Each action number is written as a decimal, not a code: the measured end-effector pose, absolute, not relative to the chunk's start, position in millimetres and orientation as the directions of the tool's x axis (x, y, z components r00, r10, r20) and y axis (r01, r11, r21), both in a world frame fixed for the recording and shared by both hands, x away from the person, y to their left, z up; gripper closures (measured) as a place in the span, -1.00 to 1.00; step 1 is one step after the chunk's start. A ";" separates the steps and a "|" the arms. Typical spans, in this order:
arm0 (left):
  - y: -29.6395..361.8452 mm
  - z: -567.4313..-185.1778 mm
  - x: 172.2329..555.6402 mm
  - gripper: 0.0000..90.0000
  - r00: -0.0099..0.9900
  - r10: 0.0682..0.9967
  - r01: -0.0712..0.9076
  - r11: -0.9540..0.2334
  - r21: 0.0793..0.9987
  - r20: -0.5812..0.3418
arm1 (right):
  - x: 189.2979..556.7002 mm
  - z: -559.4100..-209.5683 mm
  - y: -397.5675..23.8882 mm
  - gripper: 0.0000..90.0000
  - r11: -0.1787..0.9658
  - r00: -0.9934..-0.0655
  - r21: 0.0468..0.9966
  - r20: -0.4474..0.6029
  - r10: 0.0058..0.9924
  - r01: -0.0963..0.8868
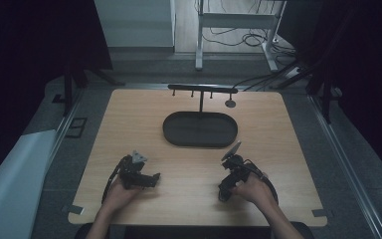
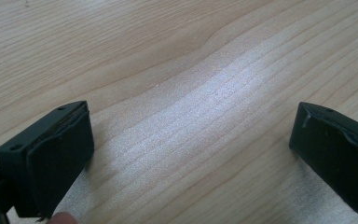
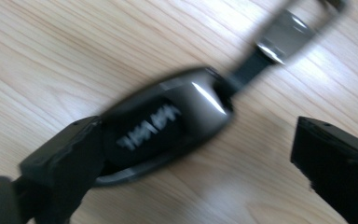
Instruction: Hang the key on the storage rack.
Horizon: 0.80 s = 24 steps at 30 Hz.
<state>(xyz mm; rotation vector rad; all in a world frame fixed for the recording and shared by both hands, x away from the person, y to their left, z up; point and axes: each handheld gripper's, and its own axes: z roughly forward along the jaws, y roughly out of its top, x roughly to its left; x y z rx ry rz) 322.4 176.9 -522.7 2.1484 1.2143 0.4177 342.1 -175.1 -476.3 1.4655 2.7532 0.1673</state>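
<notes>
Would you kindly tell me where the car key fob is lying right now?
In the right gripper view, the car key fob lies on the wooden table, between the fingers of the open right gripper, close against the finger at that view's left.

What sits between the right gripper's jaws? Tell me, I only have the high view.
Observer: A dark key fob lies on the table between the jaws of the right gripper, which stand open; the picture is blurred.
Operator: Now check the left gripper up close.
Observer: The left gripper is open too, with nothing but the wooden tabletop between its jaws.
</notes>
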 end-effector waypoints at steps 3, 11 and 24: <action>176.8 -522.8 322.4 -1.00 0.526 0.850 0.651 -0.379 0.658 -0.031 | 342.4 -476.2 -186.1 -0.78 0.542 -0.546 0.083 0.031 0.837 0.836; 176.8 -522.8 322.3 -1.00 0.525 0.850 0.651 -0.378 0.658 -0.032 | 342.6 -473.5 -173.5 -0.80 0.513 -0.531 0.148 0.135 0.836 0.845; 176.8 -522.8 322.4 -1.00 0.526 0.850 0.651 -0.379 0.658 -0.031 | 340.1 -482.2 -195.0 -0.69 0.536 -0.538 0.050 0.031 0.843 0.843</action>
